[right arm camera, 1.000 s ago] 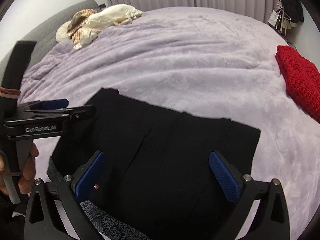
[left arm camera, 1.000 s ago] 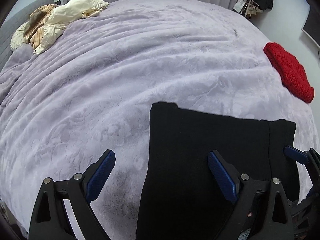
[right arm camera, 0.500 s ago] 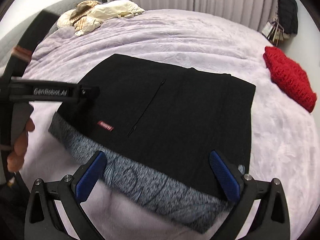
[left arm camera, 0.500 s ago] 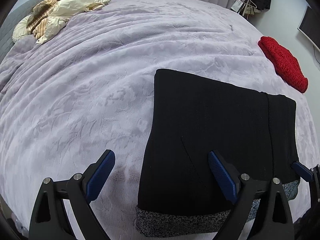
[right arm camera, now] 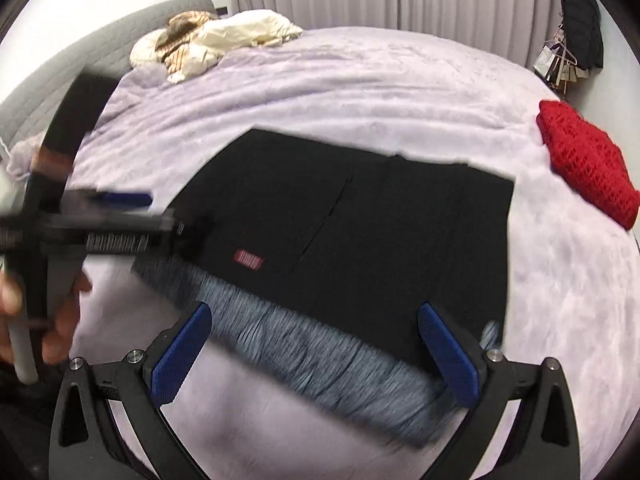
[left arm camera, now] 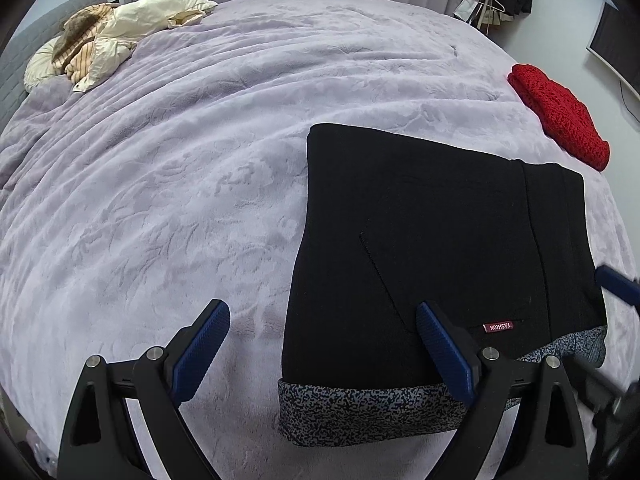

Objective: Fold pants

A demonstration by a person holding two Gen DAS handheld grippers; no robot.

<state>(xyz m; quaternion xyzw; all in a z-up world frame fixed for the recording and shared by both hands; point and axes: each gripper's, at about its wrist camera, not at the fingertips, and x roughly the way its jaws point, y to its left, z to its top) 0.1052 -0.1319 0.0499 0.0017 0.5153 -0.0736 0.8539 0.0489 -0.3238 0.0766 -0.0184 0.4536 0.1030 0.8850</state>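
Now black pants lie folded flat on lilac bedspread, speckled grey lining band along near edge. Left gripper spread wide, empty, above pants' near left corner. Right gripper likewise wide, empty, above near edge. Red knit apart, far right.

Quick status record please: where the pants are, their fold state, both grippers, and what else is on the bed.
pants: black, folded into a flat rectangle on the bed
visible lining: speckled grey band along the near edge
left hand-held gripper: open, empty, above the near edge
right hand-held gripper: open, empty, above the near edge
red knit: right of the pants, apart
cream clothes: far left, by the headboard
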